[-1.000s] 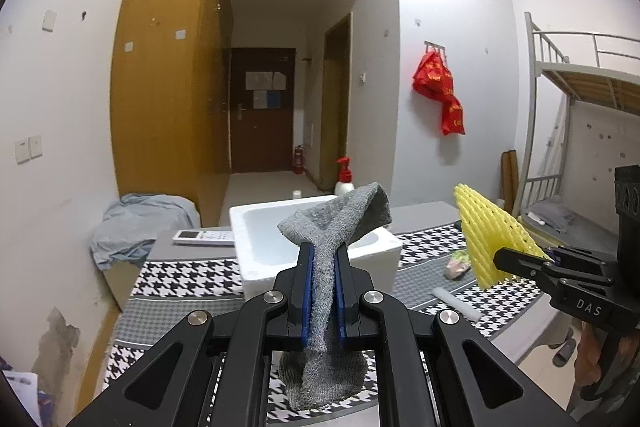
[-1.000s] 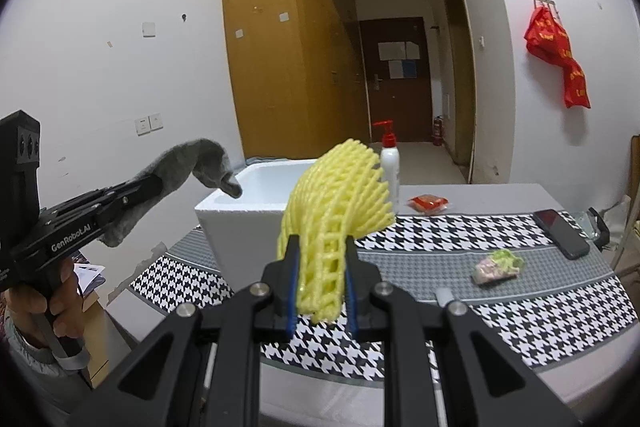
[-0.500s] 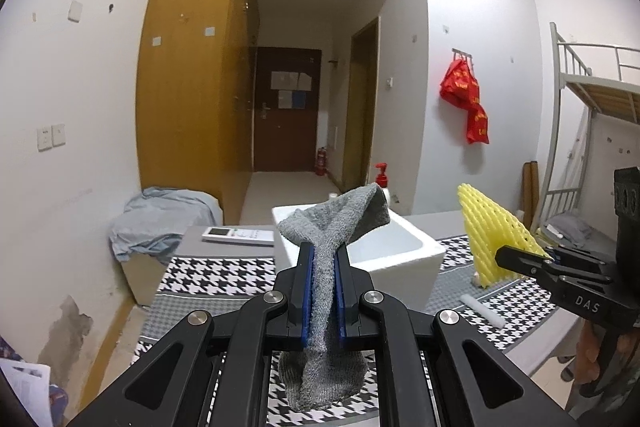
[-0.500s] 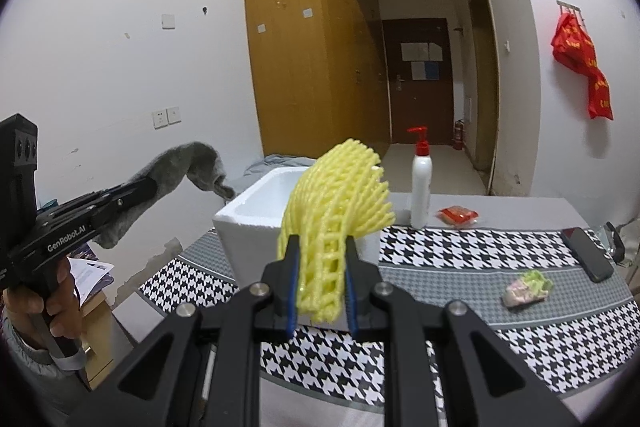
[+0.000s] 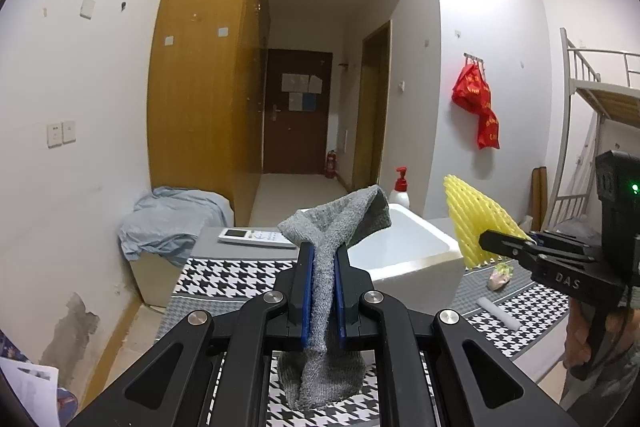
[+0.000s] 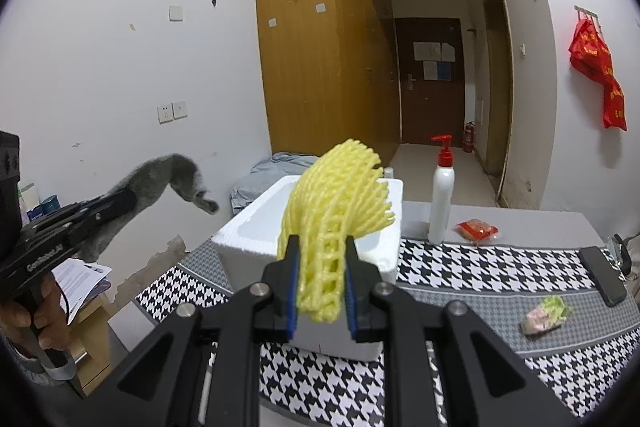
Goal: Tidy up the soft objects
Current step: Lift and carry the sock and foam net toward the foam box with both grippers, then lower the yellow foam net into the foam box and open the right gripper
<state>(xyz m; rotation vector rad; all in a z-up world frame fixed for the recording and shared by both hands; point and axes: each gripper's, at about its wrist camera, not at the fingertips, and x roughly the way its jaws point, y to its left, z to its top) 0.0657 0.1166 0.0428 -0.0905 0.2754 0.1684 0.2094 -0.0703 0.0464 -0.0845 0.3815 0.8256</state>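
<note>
My left gripper (image 5: pixel 323 259) is shut on a grey sock (image 5: pixel 340 223), held in the air near the front left of a white foam box (image 5: pixel 404 251). The sock also shows in the right wrist view (image 6: pixel 168 179). My right gripper (image 6: pixel 319 255) is shut on a yellow foam fruit net (image 6: pixel 340 195), held in the air in front of the foam box (image 6: pixel 248 231). The net also shows in the left wrist view (image 5: pixel 474 223), right of the box. The box looks empty inside.
The table has a houndstooth cloth (image 6: pixel 460 259). On it are a white pump bottle (image 6: pixel 440 199), a red packet (image 6: pixel 478 229), a black phone (image 6: pixel 604 277), a green-pink wrapper (image 6: pixel 546 315), a remote (image 5: pixel 256 237) and a white tube (image 5: pixel 498 313). A blue cloth (image 5: pixel 172 219) lies at the left.
Both grippers have shifted with their loads still held; the box and table now appear further right in the left wrist view, and the box looks nearer in the right wrist view.
</note>
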